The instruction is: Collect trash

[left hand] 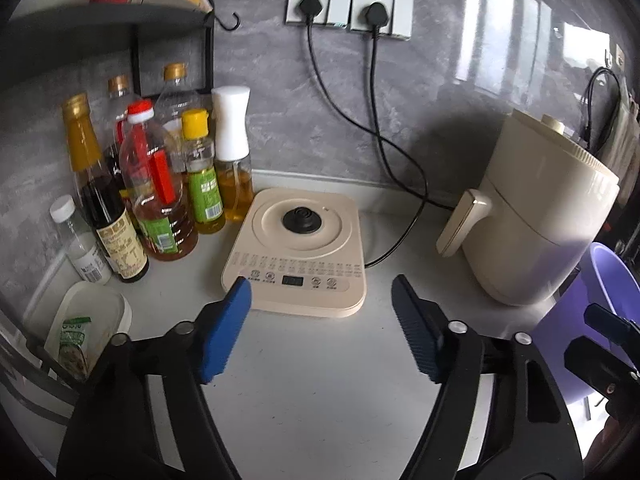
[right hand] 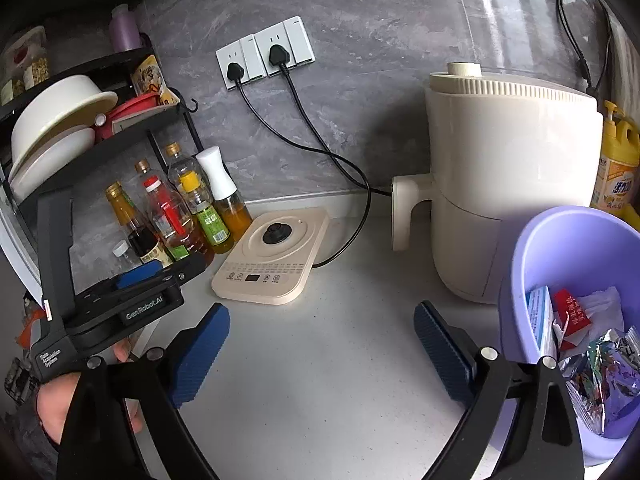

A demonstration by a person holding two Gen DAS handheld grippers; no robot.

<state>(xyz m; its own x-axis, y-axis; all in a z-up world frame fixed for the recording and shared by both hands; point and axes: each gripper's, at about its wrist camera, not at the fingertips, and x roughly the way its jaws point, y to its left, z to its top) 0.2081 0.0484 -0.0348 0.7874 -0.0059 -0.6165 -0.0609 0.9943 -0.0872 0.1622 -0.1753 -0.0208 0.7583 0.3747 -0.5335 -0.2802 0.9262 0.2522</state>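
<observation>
Trash (right hand: 592, 344): crinkled foil, round plastic basin (right hand: 520, 264).

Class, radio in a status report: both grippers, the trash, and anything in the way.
Left gripper open, empty. Right gripper open, empty. Purple bin holds wrappers, beside the air fryer. Kettle base ahead; nothing between the fingers.

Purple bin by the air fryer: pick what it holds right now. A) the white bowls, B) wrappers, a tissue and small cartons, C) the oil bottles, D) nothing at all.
B: in the right wrist view the purple bin holds a foil wrapper, a crumpled tissue, and red and blue-white cartons.
</observation>
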